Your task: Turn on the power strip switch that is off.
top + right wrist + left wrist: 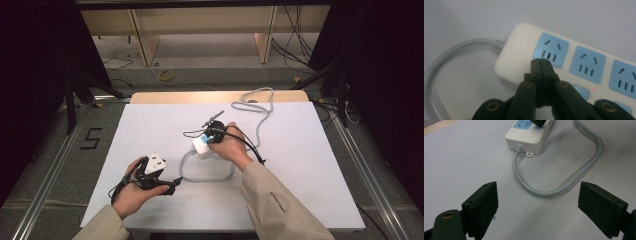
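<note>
White power strip (201, 146) near the middle of the surface (150, 120), grey cord (564, 187) looping toward the near edge. Right tongs (540, 61) clenched on nothing, tips pressed together over the strip's end beside the first blue socket (551, 50). Left tongs (537, 205) released, spread wide, empty, near the front left corner, facing the cord loop.

A white-topped counter (150, 135) with a bare wooden strip along its far edge carries a white power strip (201, 146) near its middle. The strip's grey cable (210, 179) lies on the counter too, looping out toward six o'clock, then running off toward one o'clock to the far edge, where it curls.
</note>
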`<state>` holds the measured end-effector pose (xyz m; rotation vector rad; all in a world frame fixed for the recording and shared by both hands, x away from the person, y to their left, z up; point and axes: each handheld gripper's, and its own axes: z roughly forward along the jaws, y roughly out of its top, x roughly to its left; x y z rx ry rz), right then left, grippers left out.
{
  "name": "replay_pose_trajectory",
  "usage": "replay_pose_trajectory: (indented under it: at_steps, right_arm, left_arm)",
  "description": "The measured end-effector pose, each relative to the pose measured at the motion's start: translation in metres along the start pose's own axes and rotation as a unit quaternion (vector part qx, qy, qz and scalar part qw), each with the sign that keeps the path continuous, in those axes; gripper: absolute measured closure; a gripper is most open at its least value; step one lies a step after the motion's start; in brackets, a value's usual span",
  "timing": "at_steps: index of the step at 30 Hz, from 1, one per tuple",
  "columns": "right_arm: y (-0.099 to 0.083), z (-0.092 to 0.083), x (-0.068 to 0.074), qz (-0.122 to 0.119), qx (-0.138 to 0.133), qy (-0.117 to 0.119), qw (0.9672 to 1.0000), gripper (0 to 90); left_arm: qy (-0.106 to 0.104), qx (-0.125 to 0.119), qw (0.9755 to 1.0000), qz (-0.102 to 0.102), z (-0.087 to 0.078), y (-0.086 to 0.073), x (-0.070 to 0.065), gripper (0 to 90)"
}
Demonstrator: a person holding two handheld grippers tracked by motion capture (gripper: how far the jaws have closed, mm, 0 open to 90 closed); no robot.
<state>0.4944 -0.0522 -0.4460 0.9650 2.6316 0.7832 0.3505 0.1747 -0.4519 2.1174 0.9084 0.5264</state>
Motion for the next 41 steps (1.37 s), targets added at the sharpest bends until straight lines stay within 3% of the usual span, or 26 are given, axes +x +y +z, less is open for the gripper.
replay_pose_trajectory:
  at_steps: [4, 11, 15, 22, 29, 36, 41]
  right_arm:
    - [-0.002, -0.003, -0.002, 0.002, -0.013, -0.001, 0.9999, 90.0]
    - [-0.013, -0.018, -0.008, 0.007, -0.043, -0.001, 0.9990, 79.5]
    - [-0.027, -0.034, -0.014, 0.017, -0.067, 0.001, 0.9976, 73.1]
    - [-0.071, -0.071, -0.031, 0.043, -0.112, 0.009, 0.9927, 64.3]
    - [-0.131, -0.111, -0.044, 0.060, -0.161, 0.023, 0.9849, 54.9]
    - [-0.192, -0.139, -0.041, 0.078, -0.197, 0.016, 0.9772, 46.7]
    - [-0.213, -0.149, -0.037, 0.088, -0.210, 0.004, 0.9738, 41.3]
  left_arm:
    - [0.000, 0.000, 1.0000, -0.001, 0.000, 0.000, 0.000, 16.1]
    - [0.002, 0.001, 1.0000, 0.001, 0.001, 0.000, 0.000, 16.1]
    - [0.002, 0.001, 1.0000, -0.002, 0.000, 0.000, 0.001, 16.1]
    - [0.004, 0.004, 1.0000, -0.002, 0.000, -0.001, 0.001, 16.1]
    - [0.006, 0.006, 1.0000, -0.003, -0.001, -0.001, 0.002, 16.1]
    - [0.008, 0.008, 0.9999, -0.003, 0.000, -0.001, 0.002, 16.0]
    - [0.009, 0.007, 0.9999, -0.003, 0.000, -0.001, 0.001, 16.0]
